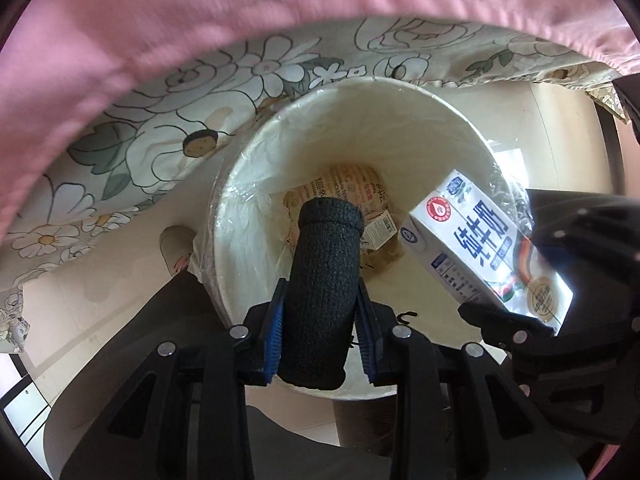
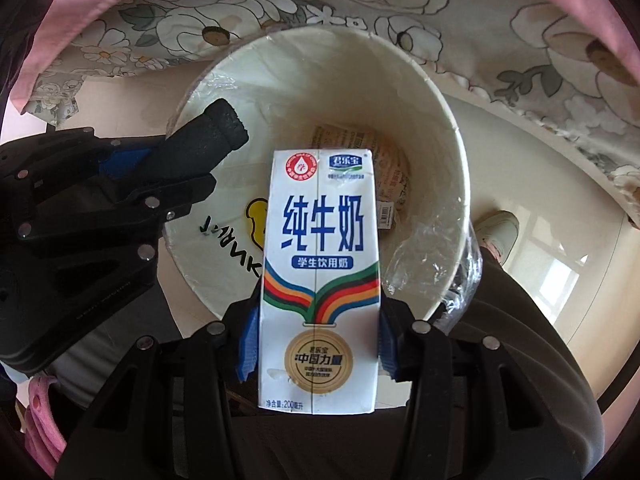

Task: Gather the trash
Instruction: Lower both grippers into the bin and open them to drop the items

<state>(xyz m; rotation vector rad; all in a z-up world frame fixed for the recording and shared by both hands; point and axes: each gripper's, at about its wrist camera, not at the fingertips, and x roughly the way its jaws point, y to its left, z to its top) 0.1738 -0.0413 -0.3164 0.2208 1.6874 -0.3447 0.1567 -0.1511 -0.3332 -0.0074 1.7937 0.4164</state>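
Note:
A white trash bin (image 1: 460, 128) with a clear plastic liner stands on the floor below both grippers; it also shows in the right wrist view (image 2: 448, 128). A crumpled printed wrapper (image 1: 356, 188) lies at its bottom. My left gripper (image 1: 320, 336) is shut on a black foam sleeve (image 1: 324, 280) and holds it over the bin's opening. My right gripper (image 2: 316, 344) is shut on a white milk carton (image 2: 320, 264) with blue lettering, held over the bin's near rim. The carton (image 1: 484, 248) shows at the right of the left wrist view, the sleeve (image 2: 208, 136) at the left of the right wrist view.
A floral bedsheet (image 1: 160, 128) under a pink cover (image 1: 200, 12) hangs behind the bin. The floor (image 1: 104, 280) is beige tile. A person's shoe (image 2: 496, 228) and dark trouser leg (image 2: 520, 320) are beside the bin on the right.

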